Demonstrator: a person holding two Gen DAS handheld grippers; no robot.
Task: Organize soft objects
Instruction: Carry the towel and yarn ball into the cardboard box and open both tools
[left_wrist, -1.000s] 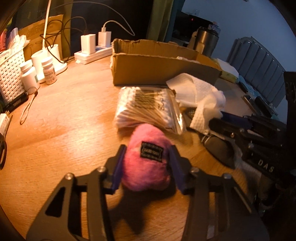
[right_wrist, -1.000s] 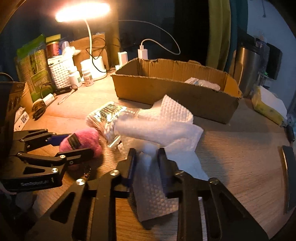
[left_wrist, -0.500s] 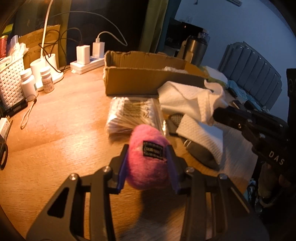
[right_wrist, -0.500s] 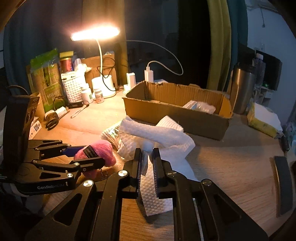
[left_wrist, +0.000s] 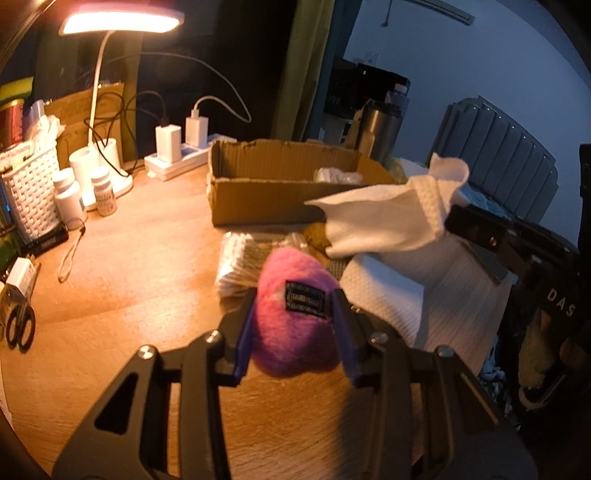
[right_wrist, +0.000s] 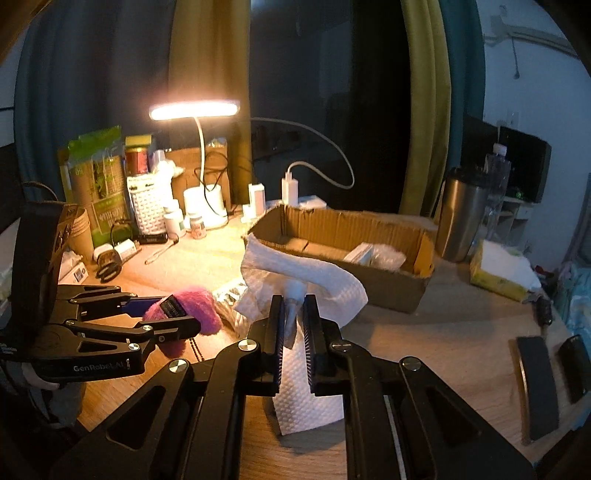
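**Both tongs hold soft goods above the bench**

Nearest the left wrist camera, the left tongs are clamped on a pink plush toy, its black label facing up and its sides pressed in by the blue pads. The toy hangs clear of the wooden bench. In the right wrist view, the right tongs are closed almost fully on a pinched fold of a white paper towel; part of the sheet billows above the fingers and part drapes down below them towards the bench.

Just beyond the toy lies a clear bag of cotton swabs, flat on the bench and partly under the towel's edge. Farther back stands an open cardboard box, with a pale wrapped item inside near its right end. Behind it sit a power strip with chargers, two white pill bottles, a white woven basket and a lit desk lamp. A steel tumbler stands beside the box's right end.
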